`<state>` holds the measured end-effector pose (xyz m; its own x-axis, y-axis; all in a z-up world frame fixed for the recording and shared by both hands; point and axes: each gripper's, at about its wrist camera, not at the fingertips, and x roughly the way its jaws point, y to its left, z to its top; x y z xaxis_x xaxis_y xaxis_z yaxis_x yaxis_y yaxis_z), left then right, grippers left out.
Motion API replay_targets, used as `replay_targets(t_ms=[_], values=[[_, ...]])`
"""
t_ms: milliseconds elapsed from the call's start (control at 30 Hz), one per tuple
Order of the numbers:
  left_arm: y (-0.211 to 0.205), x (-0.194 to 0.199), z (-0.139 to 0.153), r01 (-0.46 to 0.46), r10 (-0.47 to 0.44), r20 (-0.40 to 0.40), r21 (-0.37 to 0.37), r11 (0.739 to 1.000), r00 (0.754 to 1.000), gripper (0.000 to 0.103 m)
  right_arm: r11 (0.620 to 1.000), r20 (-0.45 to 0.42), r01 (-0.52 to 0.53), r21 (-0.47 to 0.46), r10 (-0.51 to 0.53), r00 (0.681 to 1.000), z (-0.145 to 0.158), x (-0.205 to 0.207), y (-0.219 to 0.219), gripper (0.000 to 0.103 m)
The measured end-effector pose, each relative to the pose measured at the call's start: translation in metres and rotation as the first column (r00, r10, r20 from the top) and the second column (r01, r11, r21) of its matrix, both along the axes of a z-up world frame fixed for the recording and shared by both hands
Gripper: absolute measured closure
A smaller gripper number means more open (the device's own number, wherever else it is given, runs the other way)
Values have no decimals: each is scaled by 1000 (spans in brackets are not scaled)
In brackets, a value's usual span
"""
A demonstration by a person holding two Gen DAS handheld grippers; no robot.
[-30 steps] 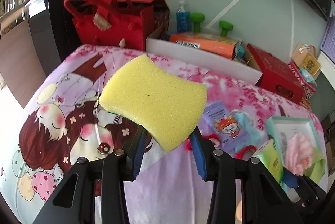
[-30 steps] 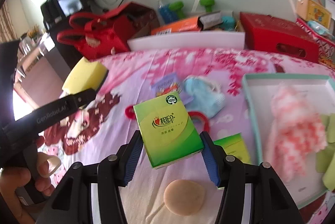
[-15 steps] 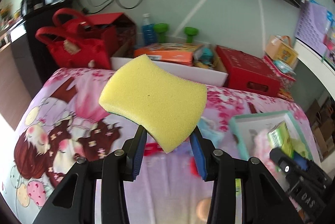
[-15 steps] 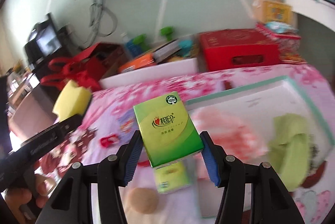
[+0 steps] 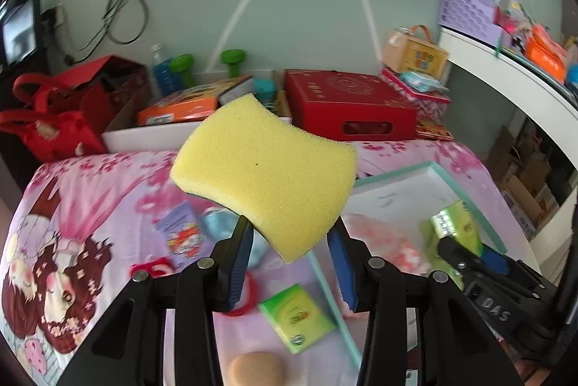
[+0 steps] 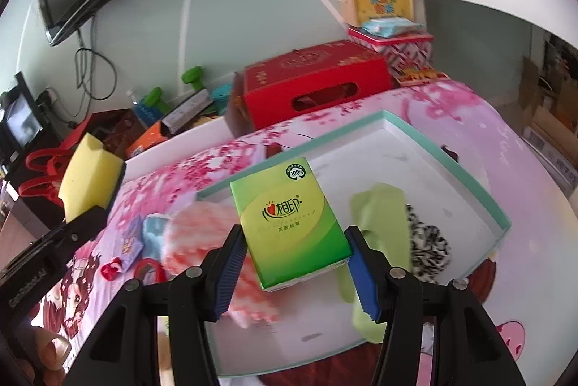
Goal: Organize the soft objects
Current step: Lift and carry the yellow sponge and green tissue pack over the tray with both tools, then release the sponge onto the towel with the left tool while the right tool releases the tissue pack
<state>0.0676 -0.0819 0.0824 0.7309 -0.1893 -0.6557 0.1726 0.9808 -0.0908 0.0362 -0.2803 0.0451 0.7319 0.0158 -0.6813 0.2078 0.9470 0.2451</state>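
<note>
Tray: white shallow rectangular tray with teal rim (image 6: pixel 451 162), on the pink cartoon-print cloth (image 5: pixel 90 191), at 3 o'clock of the left wrist view.
Sponge: yellow foam sponge (image 5: pixel 263 173), clamped in the left gripper (image 5: pixel 292 263), above the cloth.
Tissue pack: green tissue pack (image 6: pixel 289 220), clamped in the right gripper (image 6: pixel 296 274), over the tray.
</note>
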Motion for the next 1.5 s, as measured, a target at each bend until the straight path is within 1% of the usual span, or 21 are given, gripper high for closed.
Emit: replay_targets(t_ms=[200, 433, 733, 867, 933, 967, 1133, 1167, 1200, 1267, 1300, 1400, 1433, 1500], values=[[-43, 2, 1, 82, -83, 13, 18, 996, 997, 59, 999, -4, 27, 21, -27, 1000, -7, 2, -20, 45], [-83, 9, -9, 147, -148, 4, 51, 988, 989, 58, 997, 3, 68, 25, -68, 998, -8, 1, -36, 44], [-110, 19, -23, 199, -199, 1, 49, 979, 980, 58, 994, 1, 111, 11, -111, 994, -9, 1, -46, 44], [-111, 22, -28, 203, -203, -13, 43, 978, 979, 58, 993, -3, 117, 13, -117, 993, -10, 0, -48, 44], [-109, 23, -28, 199, -199, -13, 33, 979, 980, 54, 993, -5, 119, 9, -119, 993, -9, 0, -47, 44], [-107, 23, -28, 198, -198, -13, 29, 980, 980, 50, 993, -6, 119, 7, -119, 993, -10, 0, -47, 44], [-102, 25, -29, 184, -183, -31, 25, 983, 983, 50, 993, -19, 115, -5, -115, 993, -12, 2, -45, 44], [-100, 25, -28, 176, -175, -31, 23, 984, 984, 48, 994, -21, 113, -8, -113, 993, -12, 3, -45, 44], [-98, 25, -27, 171, -170, -32, 23, 985, 985, 43, 994, -23, 111, -15, -112, 993, -13, 3, -44, 44], [-95, 25, -26, 160, -159, -35, 23, 987, 987, 36, 993, -28, 114, -38, -115, 993, -12, 4, -42, 43], [-93, 25, -25, 155, -154, -37, 24, 988, 987, 36, 993, -30, 114, -43, -115, 993, -13, 4, -42, 43], [-88, 26, -24, 142, -141, -36, 23, 990, 989, 36, 992, -35, 111, -52, -113, 993, -13, 5, -42, 38], [-87, 26, -23, 138, -137, -36, 23, 990, 990, 35, 992, -35, 111, -55, -113, 993, -12, 4, -41, 35], [-85, 26, -22, 127, -126, -36, 28, 991, 991, 30, 991, -37, 112, -67, -114, 993, -12, 4, -40, 32]])
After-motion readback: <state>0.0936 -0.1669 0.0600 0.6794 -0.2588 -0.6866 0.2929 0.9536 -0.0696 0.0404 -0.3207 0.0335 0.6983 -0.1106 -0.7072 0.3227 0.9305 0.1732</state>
